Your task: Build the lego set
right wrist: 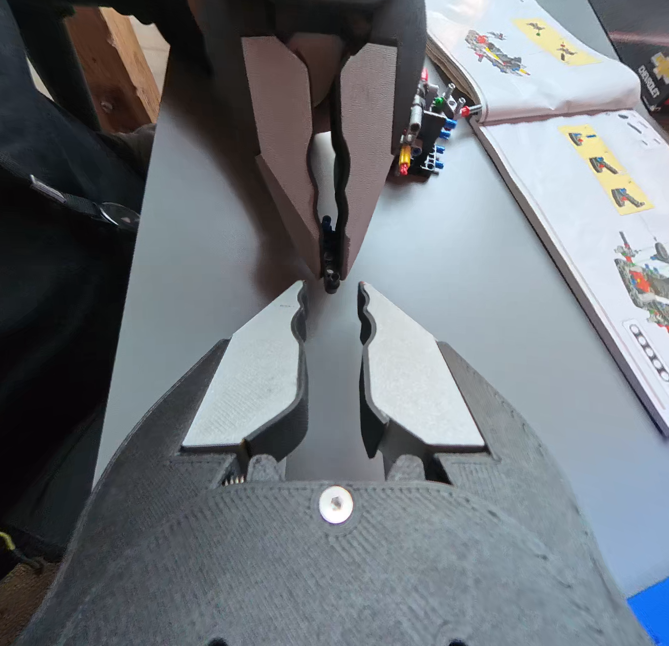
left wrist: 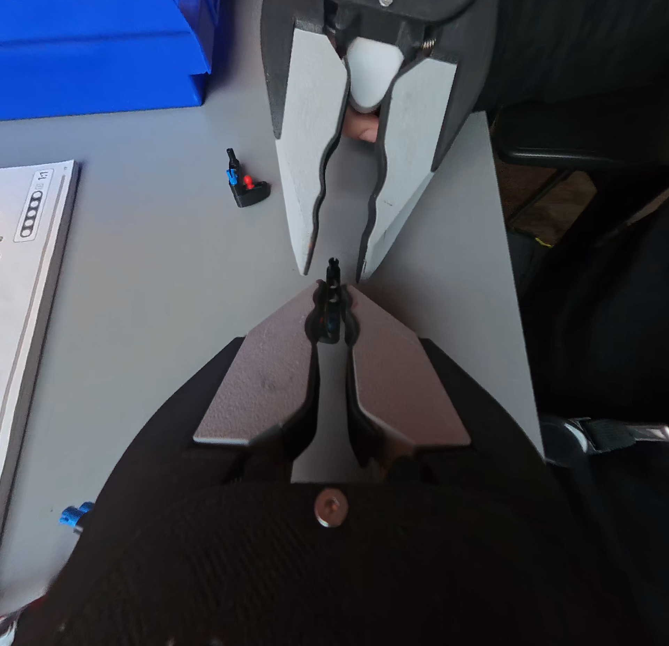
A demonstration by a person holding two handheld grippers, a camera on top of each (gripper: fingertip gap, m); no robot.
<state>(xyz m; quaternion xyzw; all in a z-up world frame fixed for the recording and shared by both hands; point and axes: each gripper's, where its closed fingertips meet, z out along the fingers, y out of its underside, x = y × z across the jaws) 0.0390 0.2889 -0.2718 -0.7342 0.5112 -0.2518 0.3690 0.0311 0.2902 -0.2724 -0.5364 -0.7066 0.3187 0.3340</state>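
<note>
My left gripper [left wrist: 332,287] is shut on a slim black lego beam [left wrist: 333,304]. A black pin [left wrist: 332,266] sticks out past its tips. My right gripper [right wrist: 332,285] is open and empty. It faces the left gripper tip to tip, and the beam's end [right wrist: 331,283] sits just between its fingertips without contact. In the left wrist view the right gripper [left wrist: 331,274] comes in from the top. In the right wrist view the left gripper [right wrist: 332,276] comes in from the top. Both hover over the grey table [left wrist: 163,302].
A small black L-shaped piece with blue and red pins [left wrist: 249,188] lies on the table. A partly built model [right wrist: 429,136] stands by the open instruction booklet [right wrist: 579,194]. Blue bins [left wrist: 101,42] stand at the back. A blue pin [left wrist: 74,514] lies near. The table edge [right wrist: 144,230] is close.
</note>
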